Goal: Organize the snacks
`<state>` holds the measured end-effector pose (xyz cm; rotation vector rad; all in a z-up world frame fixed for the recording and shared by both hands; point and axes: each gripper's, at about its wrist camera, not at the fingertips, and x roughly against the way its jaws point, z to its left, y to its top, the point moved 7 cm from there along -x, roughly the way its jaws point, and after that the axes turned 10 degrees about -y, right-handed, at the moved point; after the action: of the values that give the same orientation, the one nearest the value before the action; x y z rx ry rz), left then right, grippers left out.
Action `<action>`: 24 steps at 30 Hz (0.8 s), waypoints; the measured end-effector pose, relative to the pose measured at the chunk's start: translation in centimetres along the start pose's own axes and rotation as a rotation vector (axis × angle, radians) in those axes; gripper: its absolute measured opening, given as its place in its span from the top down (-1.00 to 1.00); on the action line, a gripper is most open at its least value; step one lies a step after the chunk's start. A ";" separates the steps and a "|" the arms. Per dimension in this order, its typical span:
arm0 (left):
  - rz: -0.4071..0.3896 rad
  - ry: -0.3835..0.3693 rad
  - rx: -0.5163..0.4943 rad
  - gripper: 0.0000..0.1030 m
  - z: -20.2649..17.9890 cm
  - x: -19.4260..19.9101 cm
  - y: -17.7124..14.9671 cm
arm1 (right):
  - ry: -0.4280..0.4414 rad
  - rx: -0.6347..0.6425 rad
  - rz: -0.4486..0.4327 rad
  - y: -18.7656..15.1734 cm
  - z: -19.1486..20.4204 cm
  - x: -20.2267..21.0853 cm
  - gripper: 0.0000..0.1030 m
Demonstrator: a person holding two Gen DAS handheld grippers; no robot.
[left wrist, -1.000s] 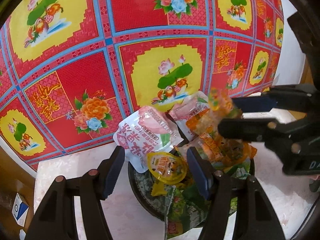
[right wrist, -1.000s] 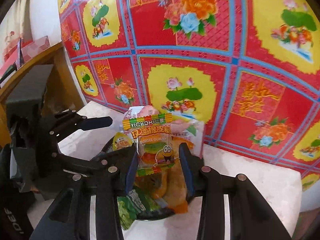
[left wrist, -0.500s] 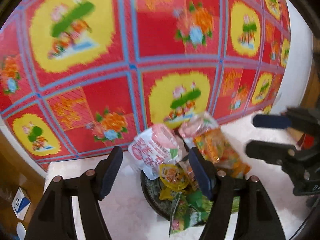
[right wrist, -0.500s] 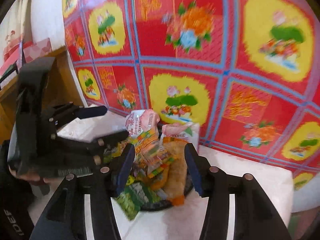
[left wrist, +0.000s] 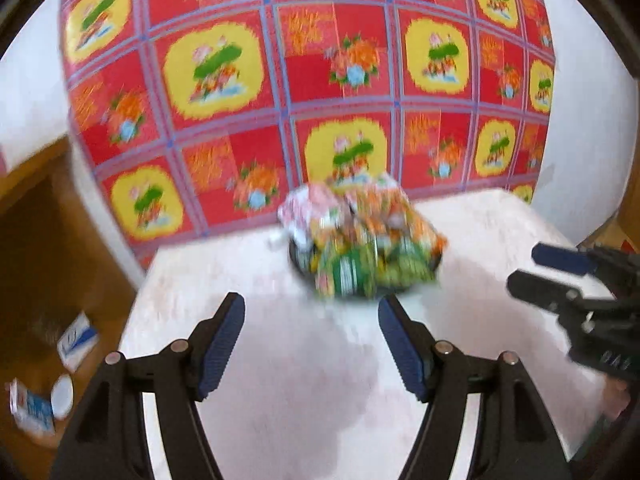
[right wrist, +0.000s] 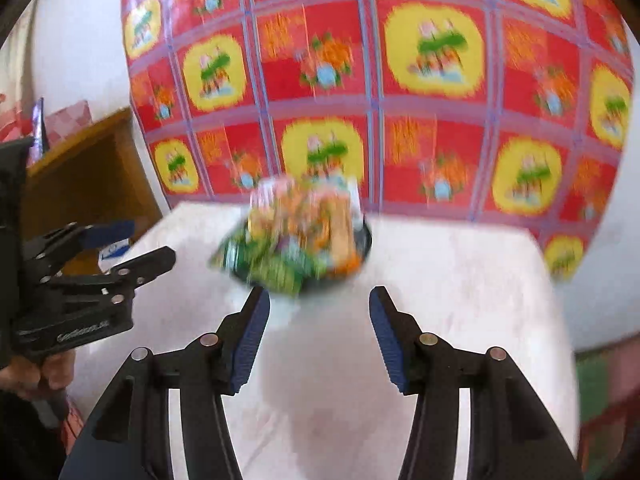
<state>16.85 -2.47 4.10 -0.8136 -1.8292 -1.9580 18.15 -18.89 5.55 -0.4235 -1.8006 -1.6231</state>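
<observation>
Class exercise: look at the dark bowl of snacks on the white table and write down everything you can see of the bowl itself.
The bowl is dark, round and shallow, glossy at its rim; its material cannot be told through the blur. It stands upright on the white table, near the red flowered cloth behind. Snack packets are heaped above its rim, hiding the inside, and some green ones hang over the near edge. Only parts of the rim show. Neither claw touches it.

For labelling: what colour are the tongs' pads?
Dark blue pads, clearest in the right wrist view.
</observation>
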 end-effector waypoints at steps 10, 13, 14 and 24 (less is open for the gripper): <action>-0.030 -0.067 0.059 -0.42 -1.4 -0.8 -3.1 | -0.039 0.018 0.027 -3.9 1.2 -1.2 -0.04; -0.011 -0.089 0.084 -0.42 -1.3 -2.1 -3.7 | -0.068 0.014 0.033 -4.0 0.8 -2.1 -0.04; 0.000 -0.101 0.089 -0.42 -1.4 -2.5 -3.9 | -0.071 0.012 0.043 -4.2 0.7 -2.5 -0.04; 0.074 -0.169 0.157 -0.43 -0.9 -4.3 -4.8 | -0.028 -0.046 0.154 -5.3 -0.3 -4.7 -0.05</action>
<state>17.15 -3.40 -2.28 -1.0060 -1.9882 -1.7215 18.21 -19.23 -1.54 -0.5934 -1.7090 -1.5609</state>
